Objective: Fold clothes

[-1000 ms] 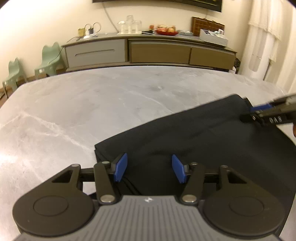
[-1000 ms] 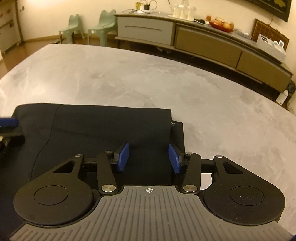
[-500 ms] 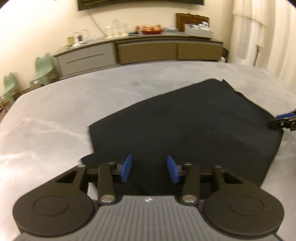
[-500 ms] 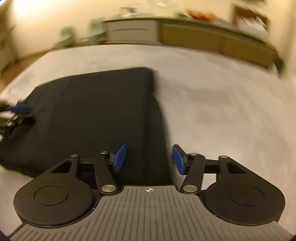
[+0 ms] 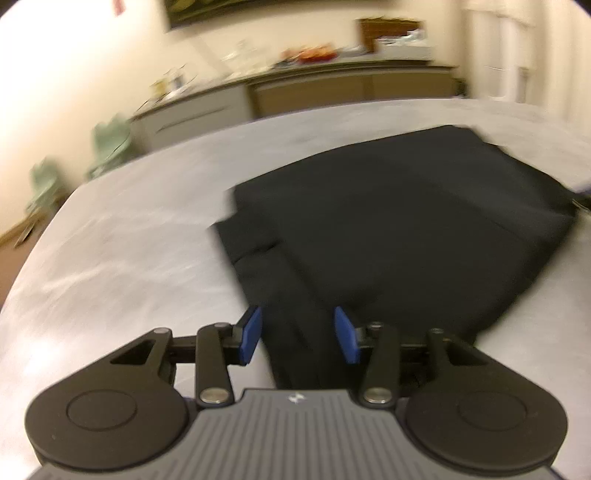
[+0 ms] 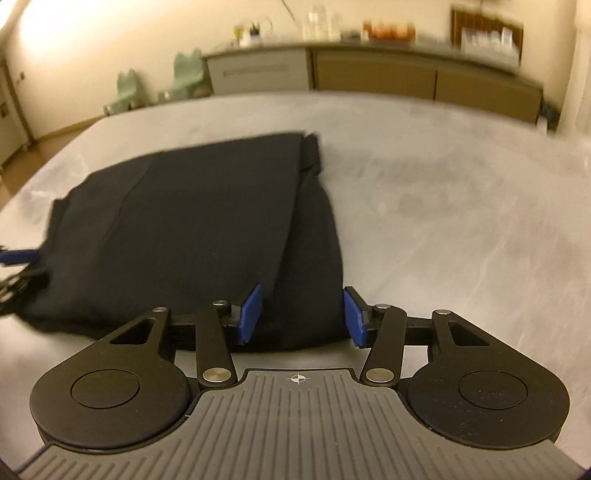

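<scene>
Black garment lies folded flat on the grey table (layered edges showing)

Grey marbled desk, broad, rounded at its edges. Behind it a long low sideboard against the cream wall: one grey drawer front, brown fronts to its right. On top: clear jars, a red bowl of fruit, a white basket. Two pale green child chairs on the floor at left. Dark framed picture overhead.
</scene>
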Motion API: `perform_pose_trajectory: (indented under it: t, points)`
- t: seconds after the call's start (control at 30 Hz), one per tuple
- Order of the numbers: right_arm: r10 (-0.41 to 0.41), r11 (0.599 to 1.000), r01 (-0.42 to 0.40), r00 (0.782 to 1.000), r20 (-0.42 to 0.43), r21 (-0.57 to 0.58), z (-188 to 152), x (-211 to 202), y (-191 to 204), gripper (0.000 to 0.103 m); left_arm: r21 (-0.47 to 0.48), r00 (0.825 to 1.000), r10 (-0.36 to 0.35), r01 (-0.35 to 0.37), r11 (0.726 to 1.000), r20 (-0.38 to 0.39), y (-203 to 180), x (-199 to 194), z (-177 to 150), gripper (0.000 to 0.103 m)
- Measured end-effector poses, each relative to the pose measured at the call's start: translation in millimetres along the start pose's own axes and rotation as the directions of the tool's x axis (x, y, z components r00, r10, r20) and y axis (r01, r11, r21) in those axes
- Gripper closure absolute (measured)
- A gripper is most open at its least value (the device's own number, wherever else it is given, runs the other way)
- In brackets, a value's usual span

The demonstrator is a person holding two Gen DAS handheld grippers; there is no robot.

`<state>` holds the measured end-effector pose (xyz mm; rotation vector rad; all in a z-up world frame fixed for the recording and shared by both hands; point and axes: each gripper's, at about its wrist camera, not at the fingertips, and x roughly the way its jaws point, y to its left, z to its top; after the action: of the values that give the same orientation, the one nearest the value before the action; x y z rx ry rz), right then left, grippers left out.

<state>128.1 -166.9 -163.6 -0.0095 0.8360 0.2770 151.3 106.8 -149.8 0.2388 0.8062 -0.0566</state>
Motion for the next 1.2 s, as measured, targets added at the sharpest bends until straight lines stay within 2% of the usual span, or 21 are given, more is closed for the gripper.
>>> perform_pose_trajectory:
  t: [0.03,0.1,0.13,0.2,0.27,0.33,0.37,0.43,0.5,0.57,0.6,0.63,0.67,0.7,0.73,0.83,0.93,1.0,1.03,1.1,1.2]
  points:
    - [0.012,1.0,-0.012,1.0,-0.014,-0.012,-3.6,-4.7,6.3,0.051,-0.006,1.0,0.01,-0.01,1.0,-0.01,3.3,-1.9,-0.8,0.061]
    - [0.028,0.999,-0.029,0.999,-0.041,-0.03,-10.5,-15.9,14.4,0.052,-0.03,1.0,0.01,-0.011,0.999,-0.015,7.9,-10.4,-1.8,0.069]
    - [0.022,0.999,-0.024,0.999,-0.042,-0.035,-12.3,-22.0,17.6,0.053,-0.051,1.0,-0.017,0.018,0.999,0.023,11.4,-21.7,-1.4,0.069]
    - [-0.048,0.997,0.051,0.998,0.05,-0.056,-12.2,-39.7,24.3,0.051,-0.089,0.991,-0.083,0.093,0.992,0.105,15.3,-43.5,-0.7,0.065]
    - [-0.075,0.99,0.092,0.985,0.154,-0.104,-11.8,-53.3,34.8,0.049,-0.114,0.982,-0.148,0.161,0.98,0.114,10.7,-45.4,-1.3,0.061]
    - [-0.045,0.985,0.08,0.975,0.217,-0.155,-15.8,-56.4,50.7,0.045,-0.097,0.982,-0.174,0.181,0.979,0.08,-0.9,-35.5,-2.3,0.061]
    - [-0.029,0.981,0.072,0.973,0.231,-0.181,-17.3,-53.6,57.7,0.045,-0.079,0.987,-0.15,0.154,0.985,0.061,-8.0,-27.0,-4.4,0.06]
    - [0.001,0.973,0.046,0.978,0.208,-0.225,-20.0,-37.7,69.9,0.045,-0.043,0.995,-0.1,0.101,0.994,0.024,-22.2,-10.1,-8.5,0.058]
    - [0.012,0.972,0.023,0.989,0.145,-0.235,-22.4,-17.1,75.6,0.045,-0.001,0.997,-0.05,0.05,0.999,0.059,-28.0,-6.0,-4.9,0.053]
    - [-0.017,0.978,0.038,0.995,0.103,-0.207,-19.0,-2.0,72.2,0.042,0.025,0.996,-0.025,0.023,0.999,0.082,-35.0,0.0,1.7,0.056]
    - [-0.034,0.982,0.049,0.996,0.088,-0.18,-15.3,-2.9,66.5,0.04,0.032,0.996,-0.024,0.021,0.999,0.087,-39.1,3.9,6.5,0.062]
    - [-0.051,0.987,0.061,0.996,0.067,-0.151,-11.7,-5.2,59.8,0.04,0.056,0.995,-0.04,0.035,0.998,0.088,-47.1,7.7,12.9,0.068]
    - [-0.069,0.989,0.076,0.996,0.056,-0.129,-10.1,-8.0,51.8,0.04,0.08,0.994,-0.057,0.05,0.996,0.089,-55.0,11.4,19.2,0.08]
    - [-0.087,0.989,0.093,0.995,0.055,-0.114,-10.3,-11.1,42.5,0.04,0.104,0.993,-0.073,0.064,0.993,0.09,-63.0,15.0,25.5,0.085]
    - [-0.106,0.989,0.111,0.993,0.053,-0.098,-10.5,-14.2,33.3,0.04,0.127,0.993,-0.08,0.069,0.99,0.087,-73.4,17.2,31.0,0.086]
    - [-0.149,0.988,0.15,0.988,0.047,-0.03,-11.2,-22.4,4.5,0.04,0.085,0.988,-0.137,0.131,0.988,0.066,-89.7,23.3,44.4,0.087]
    - [-0.193,0.981,0.194,0.98,0.055,-0.012,-7.8,-23.1,-16.3,0.04,0.021,0.972,-0.231,0.231,0.973,0.028,-96.2,29.0,52.1,0.081]
    - [-0.204,0.979,0.204,0.977,0.058,-0.001,-3.2,-19.8,-27.9,0.039,0.003,0.965,-0.262,0.262,0.965,0.019,-94.8,34.4,52.2,0.066]
    - [-0.21,0.978,0.21,0.976,0.059,0.005,-0.9,-18.1,-33.6,0.038,-0.01,0.965,-0.261,0.261,0.965,0.014,-90.2,36.6,51.6,0.06]
    - [-0.221,0.975,0.22,0.973,0.06,0.016,3.6,-14.8,-45.2,0.034,-0.036,0.966,-0.26,0.26,0.965,0.004,-80.8,41.0,50.5,0.042]
    - [-0.21,0.978,0.208,0.976,0.062,0.027,10.5,-4.5,-50.7,0.029,-0.091,0.957,-0.289,0.286,0.954,-0.014,-68.5,42.9,50.7,0.042]
